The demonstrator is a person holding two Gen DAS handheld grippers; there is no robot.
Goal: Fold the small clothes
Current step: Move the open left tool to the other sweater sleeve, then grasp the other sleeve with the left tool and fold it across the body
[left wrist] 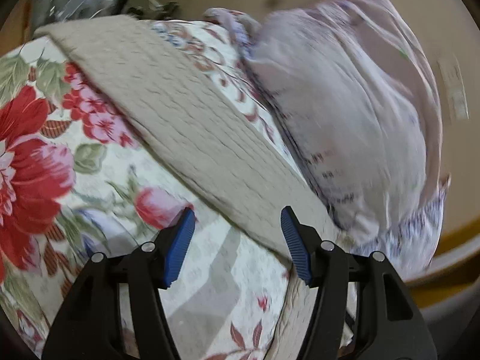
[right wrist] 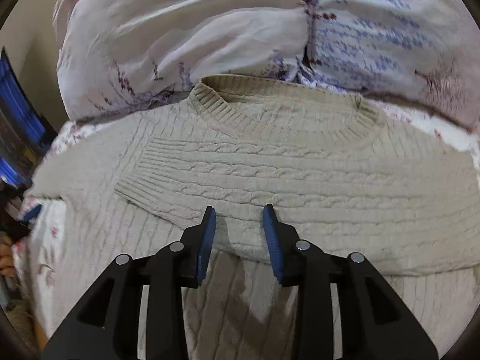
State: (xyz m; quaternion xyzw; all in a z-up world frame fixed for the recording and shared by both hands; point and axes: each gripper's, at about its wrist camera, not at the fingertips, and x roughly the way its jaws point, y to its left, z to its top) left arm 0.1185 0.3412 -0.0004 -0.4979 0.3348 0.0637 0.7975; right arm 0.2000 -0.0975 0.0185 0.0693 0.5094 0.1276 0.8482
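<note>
Sweater — beige cable-knit, one sleeve folded across its chest, ribbed collar at the far end — lies flat on the floral bedspread. We hold right gripper and left gripper fingers apart, clamping nothing. Beyond the collar sits a lilac-printed pillow.

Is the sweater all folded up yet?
Not yet. One sleeve already lies folded across the beige sweater on the flowery bedspread. Both tools, left tool and right tool, are open, holding nothing. The body still needs folding.
</note>
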